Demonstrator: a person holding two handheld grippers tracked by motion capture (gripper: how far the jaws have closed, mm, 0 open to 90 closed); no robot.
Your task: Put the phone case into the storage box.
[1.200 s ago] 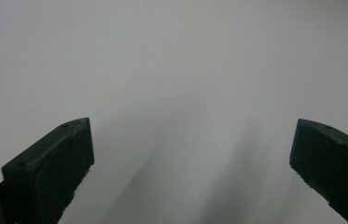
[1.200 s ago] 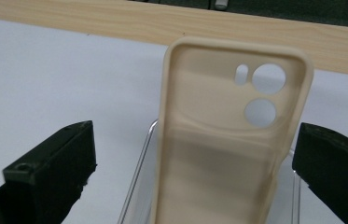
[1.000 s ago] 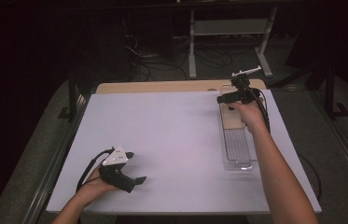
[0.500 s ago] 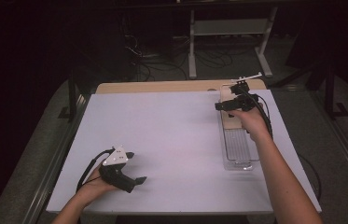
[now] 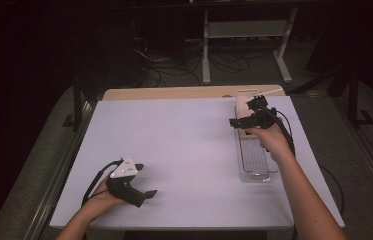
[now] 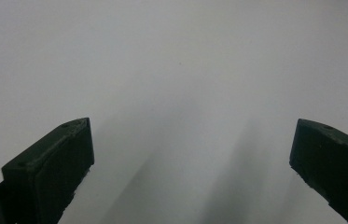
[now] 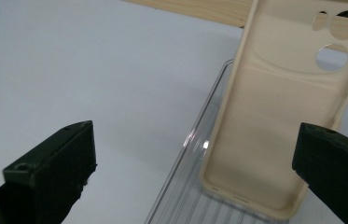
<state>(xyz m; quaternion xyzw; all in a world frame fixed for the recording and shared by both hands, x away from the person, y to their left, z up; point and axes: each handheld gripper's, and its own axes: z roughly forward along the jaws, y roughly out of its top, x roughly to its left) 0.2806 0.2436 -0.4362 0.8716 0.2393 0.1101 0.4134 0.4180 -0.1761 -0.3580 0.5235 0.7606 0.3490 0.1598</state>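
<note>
The left gripper (image 5: 141,181) rested near the worktop's (image 5: 189,150) front edge, its fingers (image 6: 50,168) spread over bare surface. Farther back, the right gripper (image 7: 195,172) hovered with fingers wide apart over the beige phone case (image 7: 274,121), which leaned in the clear tray's (image 5: 256,165) far end. A careless closing could tip the case or shove the light tray. Beyond the worktop, cables and a metal stand (image 5: 246,30) sat in a dark room.

Probably a lab: dark room, cables (image 5: 174,62) and metal stand (image 5: 246,30) behind white table (image 5: 189,145).
</note>
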